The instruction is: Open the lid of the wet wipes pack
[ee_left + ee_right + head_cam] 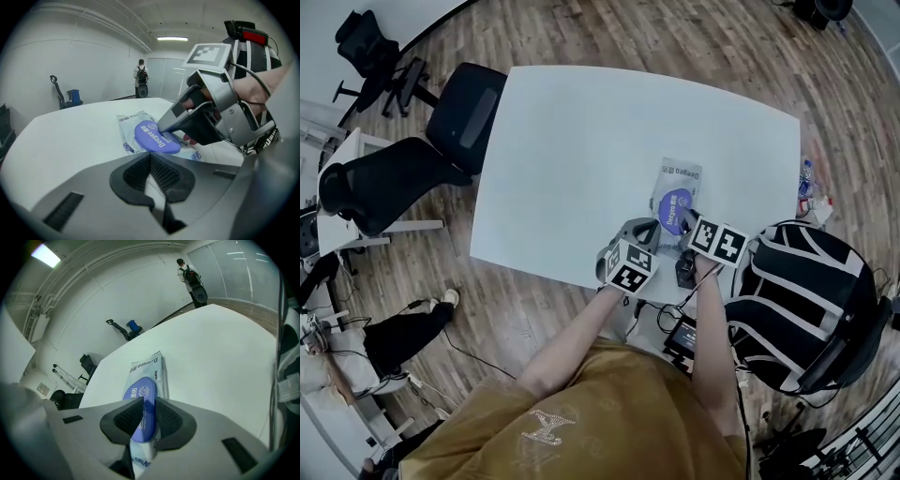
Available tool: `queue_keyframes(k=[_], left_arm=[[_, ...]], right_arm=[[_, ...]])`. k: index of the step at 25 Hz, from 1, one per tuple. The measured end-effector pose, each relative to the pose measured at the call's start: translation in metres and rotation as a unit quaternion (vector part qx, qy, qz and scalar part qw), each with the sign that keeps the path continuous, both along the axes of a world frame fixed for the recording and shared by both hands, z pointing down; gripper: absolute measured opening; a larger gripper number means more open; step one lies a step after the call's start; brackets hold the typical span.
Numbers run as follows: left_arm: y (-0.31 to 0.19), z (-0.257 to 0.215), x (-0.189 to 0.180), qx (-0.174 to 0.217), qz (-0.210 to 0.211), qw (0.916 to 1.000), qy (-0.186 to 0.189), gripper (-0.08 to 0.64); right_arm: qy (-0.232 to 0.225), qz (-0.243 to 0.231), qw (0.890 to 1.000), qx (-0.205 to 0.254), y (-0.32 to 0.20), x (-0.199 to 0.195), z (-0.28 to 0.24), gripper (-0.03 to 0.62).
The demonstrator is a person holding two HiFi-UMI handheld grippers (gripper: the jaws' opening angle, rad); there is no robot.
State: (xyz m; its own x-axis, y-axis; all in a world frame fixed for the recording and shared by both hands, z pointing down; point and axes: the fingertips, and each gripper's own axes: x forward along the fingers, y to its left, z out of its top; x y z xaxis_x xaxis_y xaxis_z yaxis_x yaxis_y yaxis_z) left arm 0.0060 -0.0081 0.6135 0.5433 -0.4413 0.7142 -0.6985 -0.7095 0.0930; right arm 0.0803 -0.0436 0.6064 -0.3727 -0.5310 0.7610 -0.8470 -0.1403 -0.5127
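Blue plastic sits pinched between the dark ribbed pads of the right gripper (144, 408). Its jaws are closed on the near edge of the oval lid (142, 392) of the wet wipes pack (151, 365), whose pale printed wrapper stretches straight ahead of that gripper across the white table (220, 348). In the head view, the pack (678, 178) lies flat close to the near edge of the table (581, 131), directly in front of both tools, with the right gripper (686, 221) reaching onto the lid (671, 208) from the person's side. The left gripper (150, 164) hangs just short of the pack (127, 123), its two pads pressed together with nothing between them. The lid (151, 137) lies a little beyond its tips, and the grey nose of the right gripper (165, 126) comes in from the left gripper's right to meet the lid's far side. In the head view the left gripper (645, 231) is just beside the right one, their marker cubes side by side over the table edge. Whether the lid is raised off the wrapper cannot be told from any view. Black office chairs (403, 178) stand well off to the left gripper's outer side, and a black-and-white striped chair (806, 300) is at the right gripper's outer side. A person (141, 77) stands far beyond the pack.
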Motion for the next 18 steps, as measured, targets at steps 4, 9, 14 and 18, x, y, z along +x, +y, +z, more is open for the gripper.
queue_keyframes(k=[4,9,14,18], left_arm=[[-0.0003,-0.0012,0.0011,0.015,0.003,0.9999,-0.005,0.006],[0.0018,-0.0006,-0.0023,0.01,0.003,0.9999,-0.007,0.006],[-0.0002,-0.0005,-0.0004,0.013,0.003,0.9999,-0.007,0.006],[0.0011,-0.0002,-0.0002,0.015,0.002,0.9999,-0.008,0.006]], right_arm=[[-0.018,0.005,1.0,-0.006,0.0001,0.0023,0.0006,0.078],[-0.03,0.01,0.999,-0.009,0.0016,0.0002,0.0007,0.069],[-0.041,0.015,0.999,-0.01,-0.0001,0.0033,0.0006,0.064],[-0.047,0.021,0.999,-0.01,0.0017,0.0036,0.0013,0.061]])
